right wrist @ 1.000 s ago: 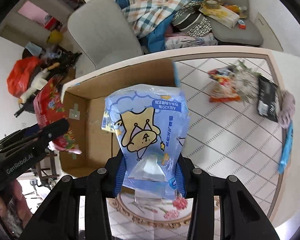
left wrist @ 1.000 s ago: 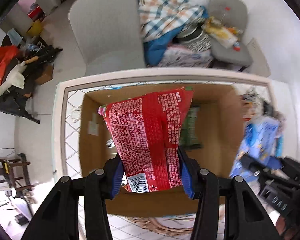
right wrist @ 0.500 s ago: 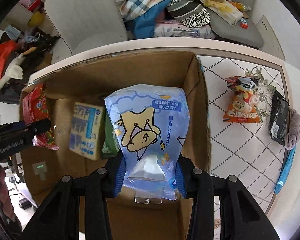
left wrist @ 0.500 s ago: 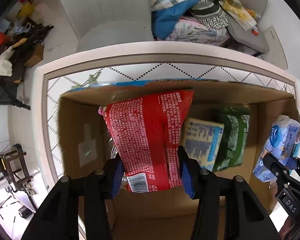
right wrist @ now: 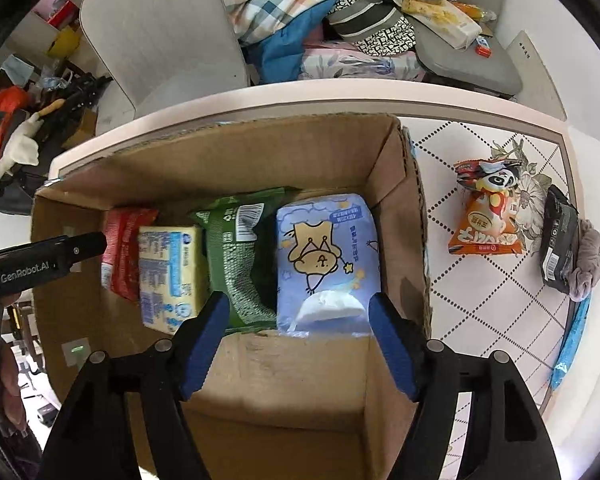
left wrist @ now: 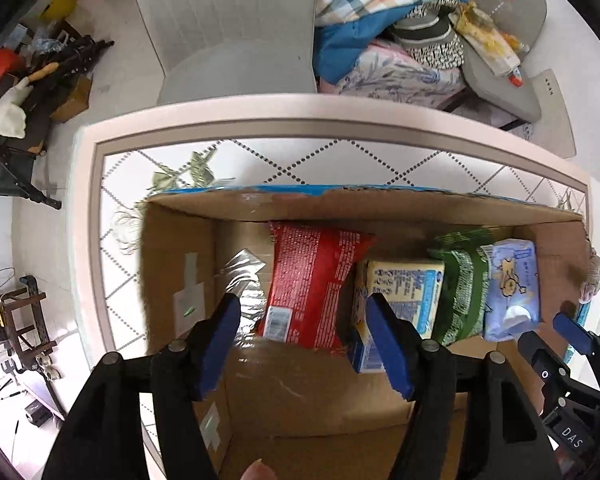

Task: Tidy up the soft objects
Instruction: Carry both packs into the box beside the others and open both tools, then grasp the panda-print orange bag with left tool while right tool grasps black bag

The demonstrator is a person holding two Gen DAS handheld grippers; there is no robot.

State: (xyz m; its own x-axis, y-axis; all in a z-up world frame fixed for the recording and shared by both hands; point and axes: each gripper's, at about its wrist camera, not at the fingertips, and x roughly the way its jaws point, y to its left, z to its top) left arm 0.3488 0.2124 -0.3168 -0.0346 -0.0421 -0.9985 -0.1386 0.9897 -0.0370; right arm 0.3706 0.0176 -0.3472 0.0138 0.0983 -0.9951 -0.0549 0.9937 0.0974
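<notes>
Both hands are at the release step over the box (right wrist: 400, 184), each pointing straight down into it.

The left hand-held gripper (left wrist: 306, 344) has its jaws opening, and the pads stand clear of the red pack (left wrist: 312, 280), which sits just ahead of and between them on the box floor, leaning against the yellow pack (left wrist: 400, 292) to its right. The right hand-held gripper (right wrist: 296, 340) is likewise opening; the blue tissue pack (right wrist: 328, 256) lies between and just beyond its pads, touching neither, tight against the green pack (right wrist: 240, 256) on the left and near the box wall on the right.

To do this well, I judge that each jaw should finish spreading before the hand lifts, so no pad drags a soft wrapper back up. The lift should go straight up, not sideways: the right pad of the right hand-held gripper is close to the cardboard wall, and a sideways pull could catch the flap or shove the box along the desk (right wrist: 480, 152). The red pack leans and may slump further; that seems harmless while it stays inside.

Off to the right of the right hand-held gripper, the orange snack bag (right wrist: 486, 216), a black pack (right wrist: 558, 248) and a grey cloth (right wrist: 588, 256) still lie on the desk, so more trips seem to remain.
</notes>
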